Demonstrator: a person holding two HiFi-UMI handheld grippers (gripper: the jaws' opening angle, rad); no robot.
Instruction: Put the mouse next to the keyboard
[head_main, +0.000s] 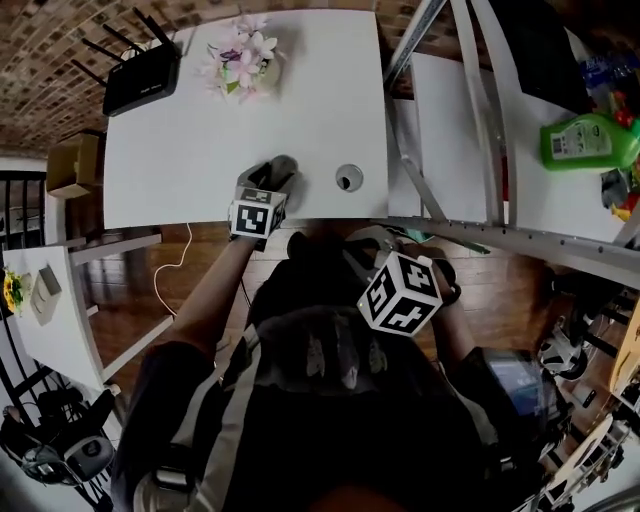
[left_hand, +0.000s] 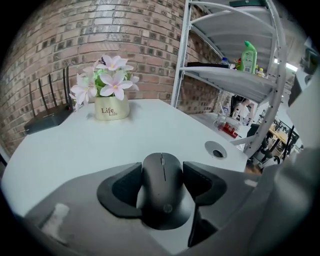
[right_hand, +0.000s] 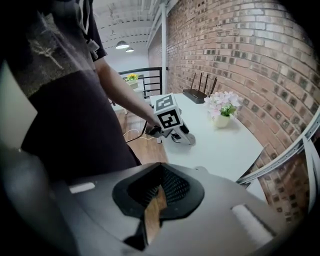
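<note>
Right gripper (right_hand: 158, 196) idle at the torso; at the near edge of the table (head_main: 200, 150) the left gripper (left_hand: 162, 172) grips the mouse (left_hand: 164, 200).
Right jaws nearly together, nothing in them, off the table. Left jaws narrow, pressed on both flanks of the mouse, whose long axis runs along the gripper, nose pointing far. Mouse sits just left of the cable hole (head_main: 348, 178). No keyboard in view, so the target spot is unclear.

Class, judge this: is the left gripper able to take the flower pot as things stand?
Probably not yet: the left gripper is shut on the mouse, so its jaws are taken. The table between it and the pot is bare, so the path looks free.
</note>
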